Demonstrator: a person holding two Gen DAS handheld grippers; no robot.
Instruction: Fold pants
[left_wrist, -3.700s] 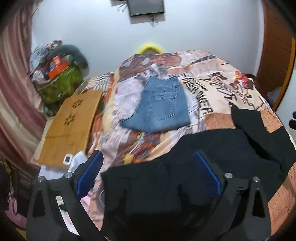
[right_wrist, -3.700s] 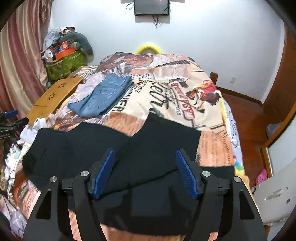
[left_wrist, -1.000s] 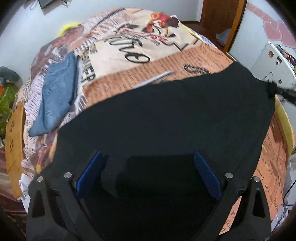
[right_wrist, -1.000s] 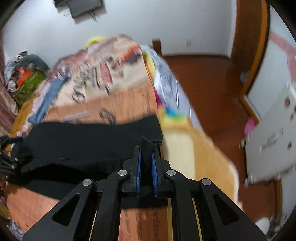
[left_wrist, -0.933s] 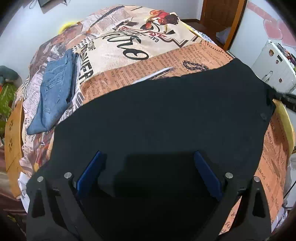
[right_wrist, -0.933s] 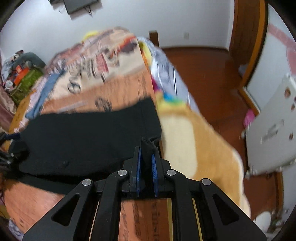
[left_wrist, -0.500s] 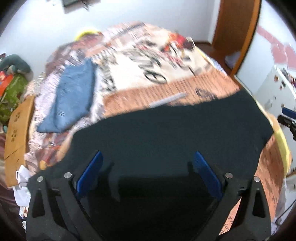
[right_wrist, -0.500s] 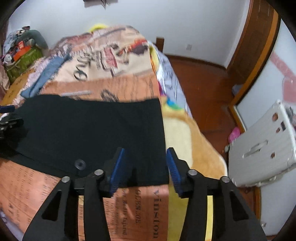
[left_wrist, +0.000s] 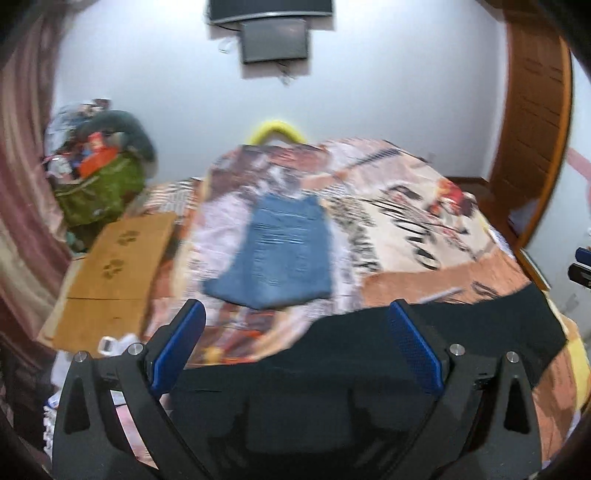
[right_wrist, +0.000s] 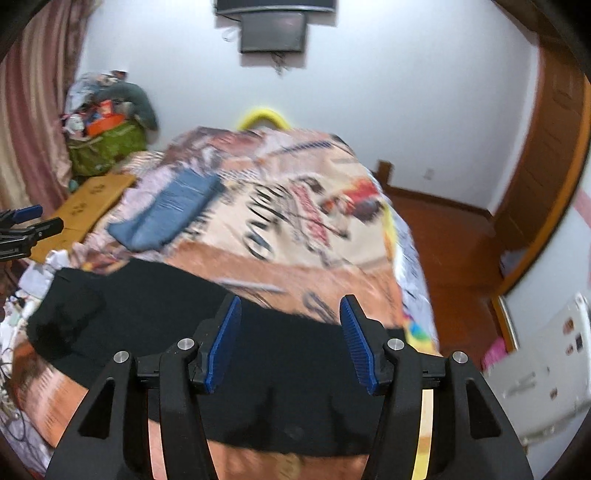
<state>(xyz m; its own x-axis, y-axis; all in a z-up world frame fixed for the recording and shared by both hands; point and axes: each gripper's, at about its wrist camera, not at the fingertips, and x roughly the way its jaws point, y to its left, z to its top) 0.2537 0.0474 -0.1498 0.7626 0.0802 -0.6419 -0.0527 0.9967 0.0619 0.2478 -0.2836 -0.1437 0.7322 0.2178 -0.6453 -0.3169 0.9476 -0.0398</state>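
Note:
The black pants (left_wrist: 369, 354) lie flat across the near end of the bed, folded into a long band; they also show in the right wrist view (right_wrist: 155, 306). My left gripper (left_wrist: 295, 347) is open and empty above their left part. My right gripper (right_wrist: 290, 339) is open and empty above their right part. The left gripper's tip shows at the left edge of the right wrist view (right_wrist: 22, 225), and the right gripper's tip at the right edge of the left wrist view (left_wrist: 581, 266).
Folded blue jeans (left_wrist: 273, 254) lie further up the printed bedspread (left_wrist: 424, 229). A wooden board (left_wrist: 110, 266) and a green bag of clutter (left_wrist: 96, 192) stand left of the bed. A white suitcase (right_wrist: 539, 373) and wooden floor lie to the right.
My right gripper let go of the pants' end and opened. Both grippers have lifted and tilted up toward the far wall. The pants now lie flat on the bed.

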